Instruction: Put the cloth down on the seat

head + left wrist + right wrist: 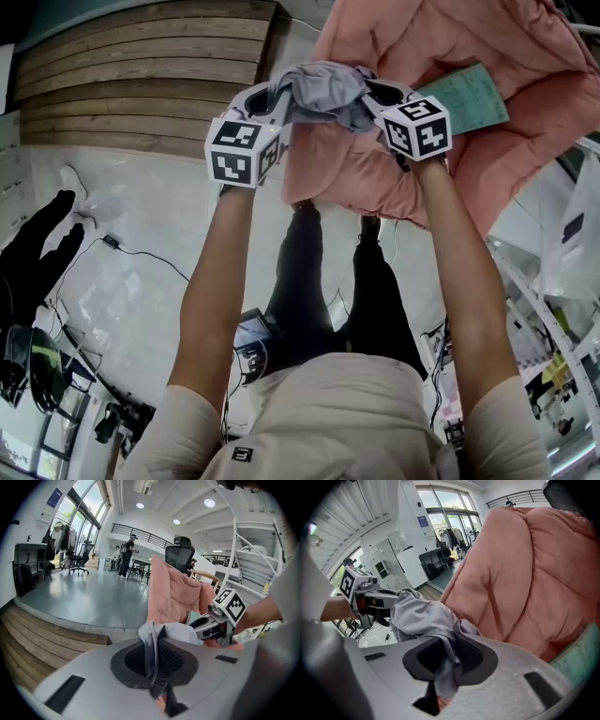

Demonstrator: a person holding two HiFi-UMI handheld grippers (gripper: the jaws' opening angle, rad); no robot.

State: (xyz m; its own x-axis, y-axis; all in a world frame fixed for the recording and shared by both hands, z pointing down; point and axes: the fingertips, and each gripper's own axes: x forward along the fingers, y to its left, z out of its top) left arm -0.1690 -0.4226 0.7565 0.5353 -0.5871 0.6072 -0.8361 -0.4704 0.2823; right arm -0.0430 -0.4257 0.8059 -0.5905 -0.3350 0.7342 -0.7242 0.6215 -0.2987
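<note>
A crumpled grey cloth [323,92] hangs stretched between my two grippers, just in front of the pink padded seat [487,159]. The left gripper [277,98] is shut on the cloth's left end. In the left gripper view the cloth [154,639] runs down between the jaws, with the right gripper [218,623] and the pink seat [173,592] beyond it. The right gripper [375,94] pinches the cloth's right end. In the right gripper view a fold of cloth [424,616] passes through its jaws, close beside the seat [525,573].
A teal sheet [464,97] lies on the seat behind the right gripper. Wooden steps [141,75] rise at the upper left. Cables [122,248] trail over the pale floor. A white metal rack [553,309] stands at the right. A black office chair [179,552] stands behind the seat.
</note>
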